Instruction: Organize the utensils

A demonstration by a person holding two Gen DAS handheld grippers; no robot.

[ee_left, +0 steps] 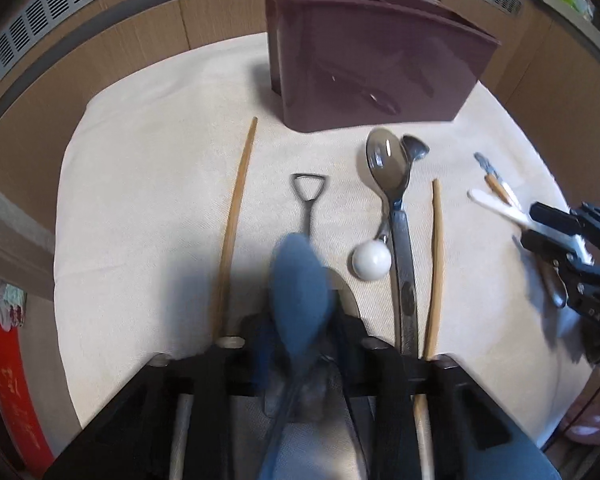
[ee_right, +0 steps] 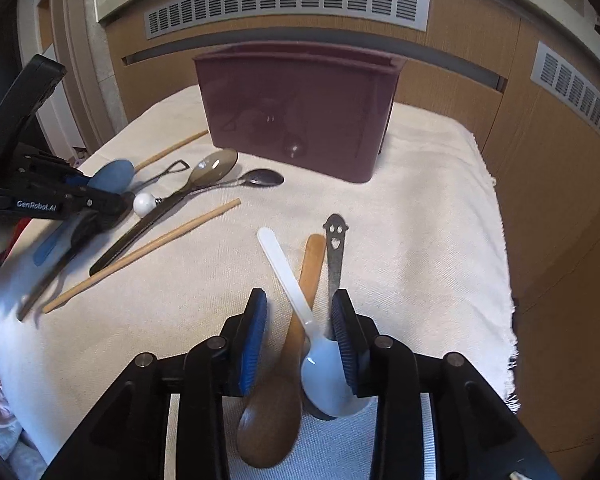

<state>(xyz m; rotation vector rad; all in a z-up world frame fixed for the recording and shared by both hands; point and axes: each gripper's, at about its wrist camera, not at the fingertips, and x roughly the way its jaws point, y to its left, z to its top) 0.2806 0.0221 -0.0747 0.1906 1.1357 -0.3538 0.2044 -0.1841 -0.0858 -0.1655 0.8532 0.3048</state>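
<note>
A dark maroon utensil holder (ee_left: 372,60) stands at the back of the cloth; it also shows in the right wrist view (ee_right: 300,108). My left gripper (ee_left: 300,316) is shut on a blue spoon (ee_left: 300,284), lifted off the cloth; it appears in the right wrist view (ee_right: 112,178) too. My right gripper (ee_right: 300,324) is open around a white plastic spoon (ee_right: 324,356), with a wooden spoon (ee_right: 284,380) and a smiley-handled metal utensil (ee_right: 334,248) beside it.
On the white cloth (ee_left: 140,160) lie two chopsticks (ee_left: 236,216) (ee_left: 436,264), a shovel-handled metal spoon (ee_left: 306,196), a brownish translucent spoon (ee_left: 388,164), a metal spoon (ee_left: 416,148), a dark knife (ee_left: 404,264) and a white ball-ended utensil (ee_left: 372,260). A wooden wall with vents stands behind.
</note>
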